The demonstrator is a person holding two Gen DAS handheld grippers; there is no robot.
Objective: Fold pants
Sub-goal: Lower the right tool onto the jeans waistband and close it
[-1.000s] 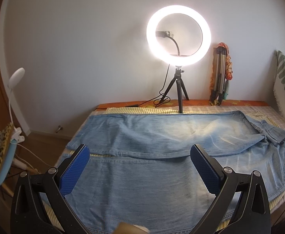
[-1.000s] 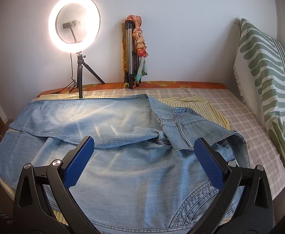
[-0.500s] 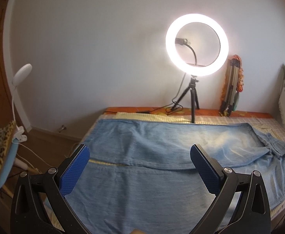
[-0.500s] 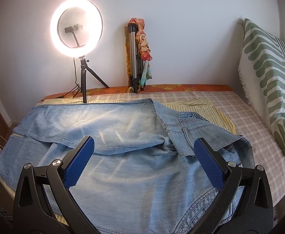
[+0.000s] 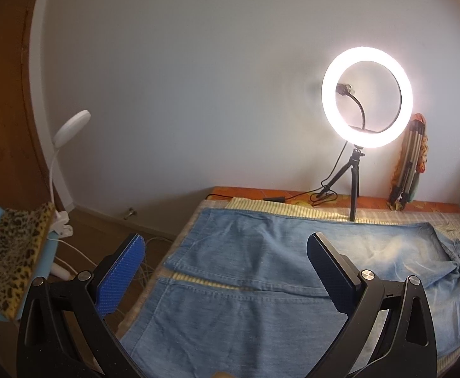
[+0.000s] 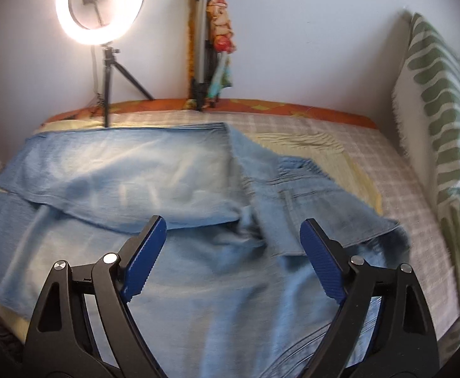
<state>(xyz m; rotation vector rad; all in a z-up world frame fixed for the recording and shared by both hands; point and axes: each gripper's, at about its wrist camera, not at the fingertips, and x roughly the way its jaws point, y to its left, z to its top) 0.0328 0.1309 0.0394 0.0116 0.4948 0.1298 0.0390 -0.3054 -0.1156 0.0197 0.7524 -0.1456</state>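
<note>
Denim pants (image 5: 261,283) | left tongs (image 5: 223,252) spread | right tongs (image 6: 233,236) narrowing, empty | pillow (image 6: 438,132) right-view only

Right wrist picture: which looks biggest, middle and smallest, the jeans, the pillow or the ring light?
1. Jeans, covering most of the bed.
2. Pillow, tall at the right edge.
3. Ring light, smallest, but it stands farthest from the camera, so it may only look that small.
</note>
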